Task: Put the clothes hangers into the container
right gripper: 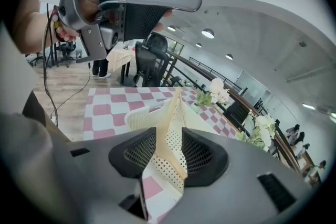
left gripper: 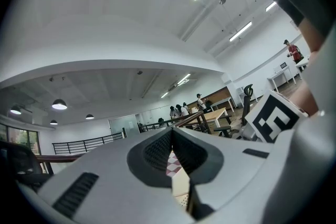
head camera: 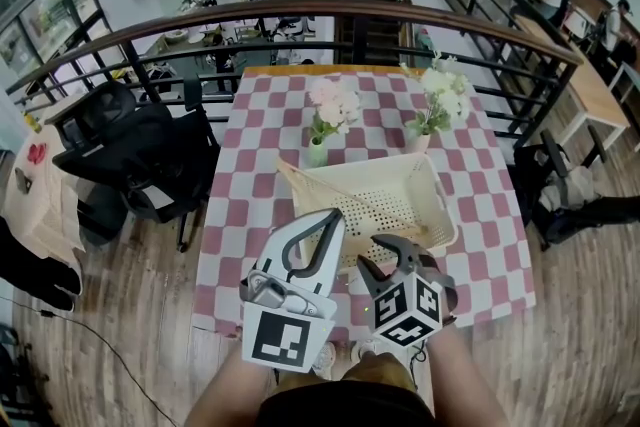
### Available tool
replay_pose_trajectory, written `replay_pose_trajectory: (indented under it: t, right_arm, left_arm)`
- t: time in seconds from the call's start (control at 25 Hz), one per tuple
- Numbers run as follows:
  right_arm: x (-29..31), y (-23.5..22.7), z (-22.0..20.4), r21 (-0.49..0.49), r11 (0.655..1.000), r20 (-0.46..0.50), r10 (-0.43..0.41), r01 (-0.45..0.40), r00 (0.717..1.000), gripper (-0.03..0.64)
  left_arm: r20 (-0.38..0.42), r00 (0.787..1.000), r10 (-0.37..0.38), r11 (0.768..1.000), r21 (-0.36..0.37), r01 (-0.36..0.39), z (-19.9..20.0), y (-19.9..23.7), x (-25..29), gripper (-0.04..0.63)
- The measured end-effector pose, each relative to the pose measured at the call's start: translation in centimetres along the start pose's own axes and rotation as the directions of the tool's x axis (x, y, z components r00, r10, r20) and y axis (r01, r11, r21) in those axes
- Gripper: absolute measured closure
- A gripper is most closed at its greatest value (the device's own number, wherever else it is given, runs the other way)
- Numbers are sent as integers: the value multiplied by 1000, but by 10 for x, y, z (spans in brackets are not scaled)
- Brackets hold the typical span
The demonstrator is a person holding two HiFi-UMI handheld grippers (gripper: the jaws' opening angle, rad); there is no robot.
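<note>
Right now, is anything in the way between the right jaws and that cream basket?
Nothing visible: the right gripper sits at the near rim of the basket; both vases stand beyond it. No hangers show.

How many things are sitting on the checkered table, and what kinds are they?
Basket: 1
Flower vases: 2, left vase and right vase
Total: 3
</note>
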State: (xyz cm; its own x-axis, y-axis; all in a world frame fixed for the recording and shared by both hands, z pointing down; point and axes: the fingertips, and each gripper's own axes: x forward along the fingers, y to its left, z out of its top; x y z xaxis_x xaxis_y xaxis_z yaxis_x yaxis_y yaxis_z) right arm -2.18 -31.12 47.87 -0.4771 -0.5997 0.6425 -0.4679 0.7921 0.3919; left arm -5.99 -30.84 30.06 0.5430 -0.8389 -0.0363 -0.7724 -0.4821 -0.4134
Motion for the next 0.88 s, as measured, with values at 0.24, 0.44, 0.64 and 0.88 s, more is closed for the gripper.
replay_pose_trajectory:
  t: [0.24,0.44,0.64,0.88]
  right_arm:
    - [-2,-4,0,6,1000,7,-11,11,1000,460]
    - [-10,-13,8,27,999,47,-24,23,999,459]
    - [-23,-26,26,45,998,124,-49,44,991,457]
    - [-44,-42,50,66,995,264,-85,70,961,442]
  left_arm:
    - [-6,1000,-4,1000,0,4,-2,-1,1,588]
    - [-6,1000,-7,1000,3,7,-2,1,4,588]
    - [6,1000,-8,1000,4,8,1,4,7,588]
    - [16,1000,-13,1000,16,13,8,6,12,588]
